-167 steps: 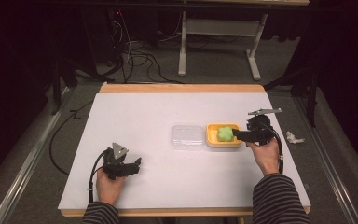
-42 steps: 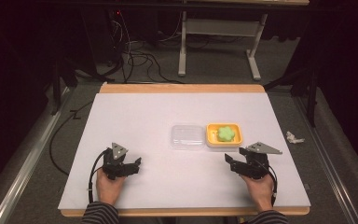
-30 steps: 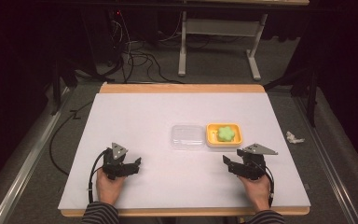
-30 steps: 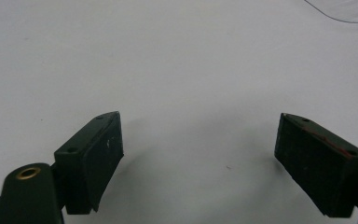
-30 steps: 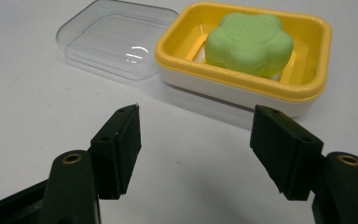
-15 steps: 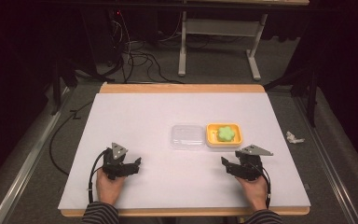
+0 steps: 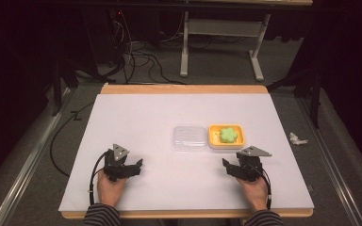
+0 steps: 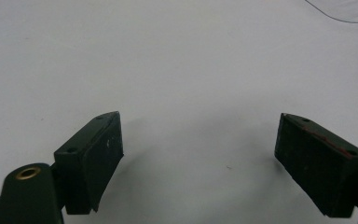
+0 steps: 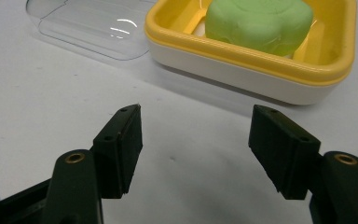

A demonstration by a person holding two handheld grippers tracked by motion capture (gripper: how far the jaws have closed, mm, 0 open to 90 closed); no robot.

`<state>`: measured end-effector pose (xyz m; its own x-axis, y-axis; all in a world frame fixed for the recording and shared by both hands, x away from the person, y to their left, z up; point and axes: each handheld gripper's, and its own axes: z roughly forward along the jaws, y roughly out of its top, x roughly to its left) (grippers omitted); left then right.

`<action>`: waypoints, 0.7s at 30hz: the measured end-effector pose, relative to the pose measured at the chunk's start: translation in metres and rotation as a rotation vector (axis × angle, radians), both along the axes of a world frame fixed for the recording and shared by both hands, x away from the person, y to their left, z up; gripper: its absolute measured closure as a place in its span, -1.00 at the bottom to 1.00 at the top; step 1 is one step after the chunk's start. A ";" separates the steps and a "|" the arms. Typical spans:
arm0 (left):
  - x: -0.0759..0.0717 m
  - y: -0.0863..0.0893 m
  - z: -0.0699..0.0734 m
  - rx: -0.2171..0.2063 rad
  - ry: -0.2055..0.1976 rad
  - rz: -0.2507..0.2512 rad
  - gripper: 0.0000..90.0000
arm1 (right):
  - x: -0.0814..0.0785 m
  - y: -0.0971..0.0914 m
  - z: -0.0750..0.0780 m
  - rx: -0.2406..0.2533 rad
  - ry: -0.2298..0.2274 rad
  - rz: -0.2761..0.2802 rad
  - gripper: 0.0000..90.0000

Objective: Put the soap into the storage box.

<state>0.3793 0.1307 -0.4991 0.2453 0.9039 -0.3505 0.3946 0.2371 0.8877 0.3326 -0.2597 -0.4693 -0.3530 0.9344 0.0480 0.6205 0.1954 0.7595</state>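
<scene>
1. The left gripper (image 7: 133, 168) rests near the table's (image 7: 179, 117) front left edge, jaws spread wide over bare surface, holding nothing.
2. The right gripper (image 7: 229, 167) sits at the front right, jaws wide apart and empty.
3. Just beyond it, a green soap (image 9: 259, 22) lies in a yellow dish (image 9: 242, 56), beside a clear lid (image 9: 93, 25).

left gripper (image 7: 133, 168): black, grey triangular plate (brass screw) | right gripper (image 7: 229, 168): same | sleeves (image 7: 102, 216): striped

A matt white desk (image 7: 169, 117) is seen, edged in wood; the lid (image 9: 93, 25) is clear glossy plastic, the dish (image 9: 242, 65) smooth yellow plastic.
</scene>
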 end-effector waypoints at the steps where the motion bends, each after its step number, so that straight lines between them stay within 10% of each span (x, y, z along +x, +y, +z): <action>1: 0.000 0.000 0.000 0.000 0.000 0.000 -0.65 | 0.000 0.000 0.000 0.000 0.000 0.000 -0.21; 21: 0.000 0.000 0.000 -0.003 0.000 0.001 -0.65 | 0.005 0.007 -0.009 -0.016 -0.005 0.008 -0.20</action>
<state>0.3793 0.1308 -0.4989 0.2449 0.9031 -0.3528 0.3941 0.2398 0.8872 0.3373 -0.2524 -0.4786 -0.3611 0.9320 0.0311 0.6150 0.2129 0.7592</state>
